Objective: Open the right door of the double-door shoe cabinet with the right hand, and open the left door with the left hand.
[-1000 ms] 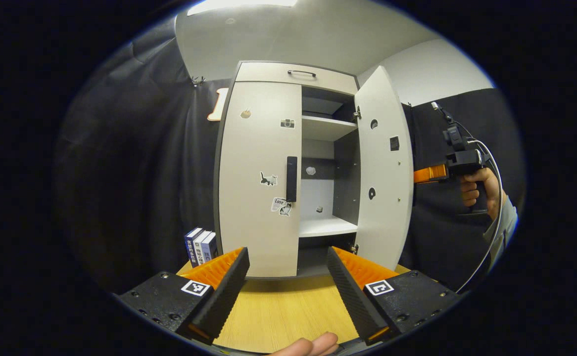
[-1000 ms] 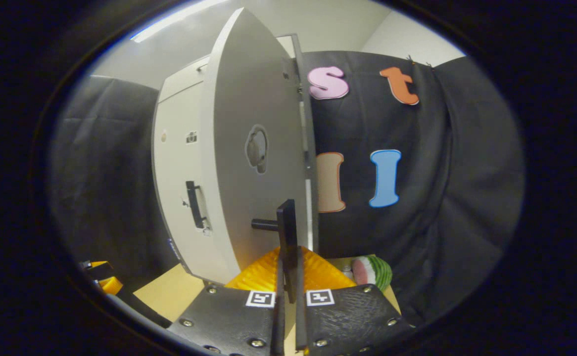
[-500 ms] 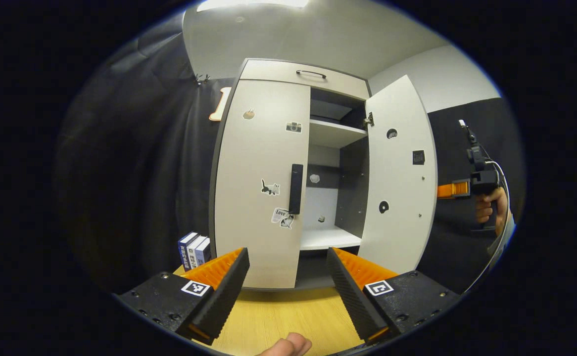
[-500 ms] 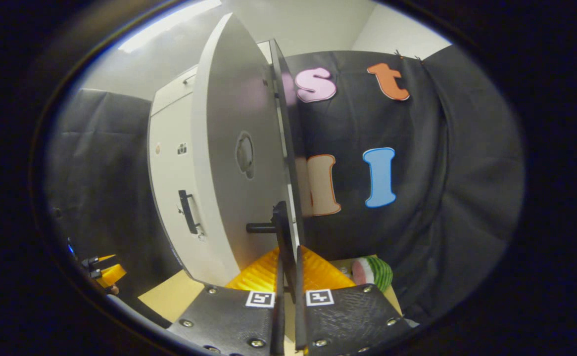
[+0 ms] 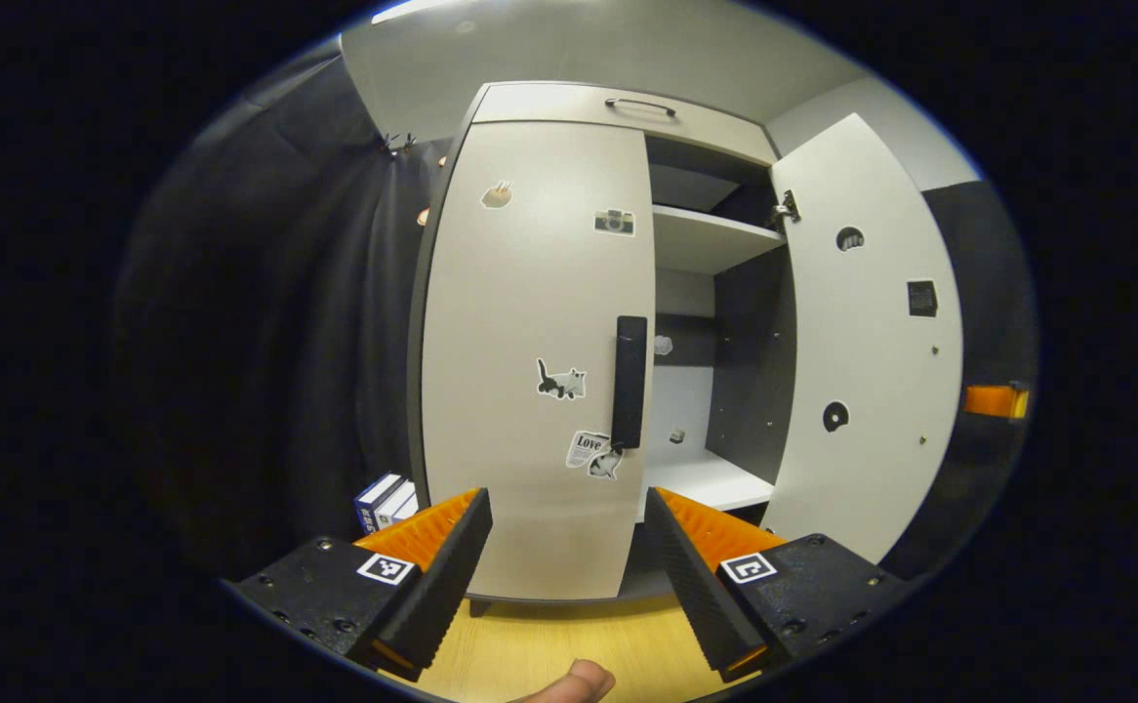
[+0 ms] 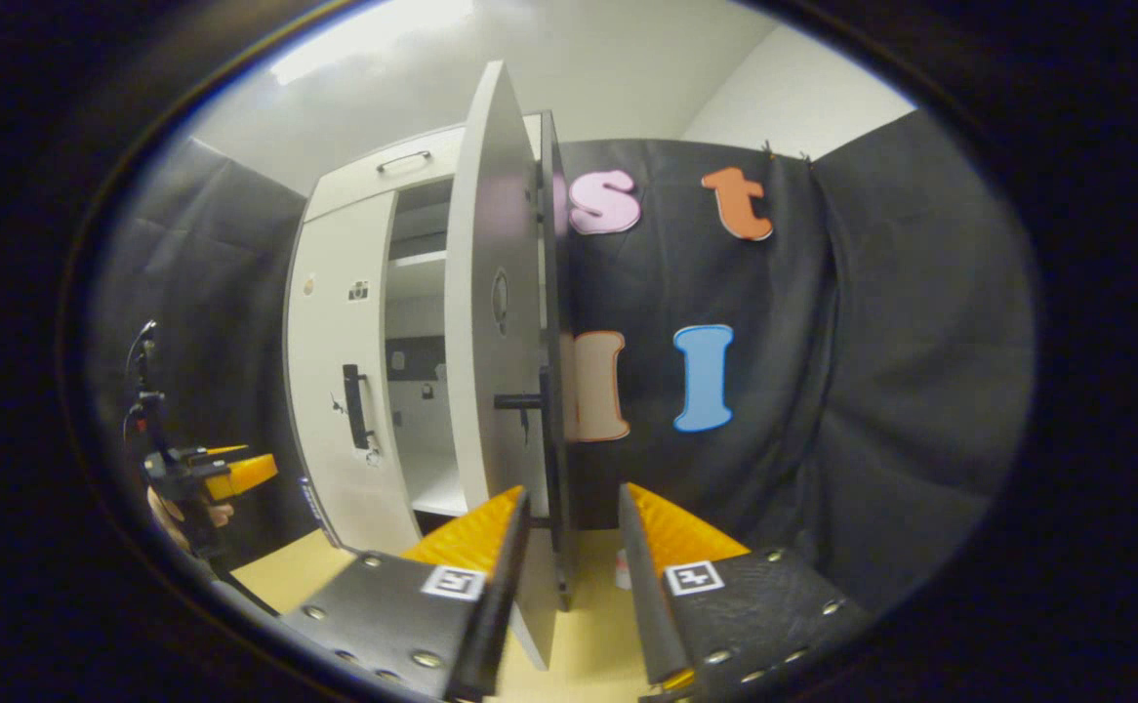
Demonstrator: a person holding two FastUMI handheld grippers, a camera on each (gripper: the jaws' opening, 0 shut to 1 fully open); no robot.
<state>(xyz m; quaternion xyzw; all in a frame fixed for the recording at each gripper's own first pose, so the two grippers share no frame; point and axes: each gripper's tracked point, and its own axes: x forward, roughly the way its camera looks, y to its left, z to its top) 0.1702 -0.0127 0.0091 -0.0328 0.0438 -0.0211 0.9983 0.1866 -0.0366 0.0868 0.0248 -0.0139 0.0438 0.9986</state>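
Note:
The pale shoe cabinet (image 5: pixel 569 103) fills the left gripper view. Its left door (image 5: pixel 530 322) is closed, with a black vertical handle (image 5: pixel 629 381) on its right edge. My left gripper (image 5: pixel 566 527) is open, a short way in front of that door and below the handle. The right door (image 5: pixel 867 342) stands swung wide open. In the right gripper view this door (image 6: pixel 496 322) is seen edge-on, and its black handle (image 6: pixel 551 430) runs down between the spread fingers of my open right gripper (image 6: pixel 572 517), which do not press on it.
Shelves (image 5: pixel 706 478) show inside the open half, and a drawer handle (image 5: pixel 639 103) sits on top. Books (image 5: pixel 388 498) stand left of the cabinet on the wooden table (image 5: pixel 569 649). A hand (image 6: pixel 174 513) holds the left gripper (image 6: pixel 227 474) at the far left.
My right gripper was shut on the right door's handle; it has opened, let go and drawn back a little. The left gripper has moved closer to the left door.

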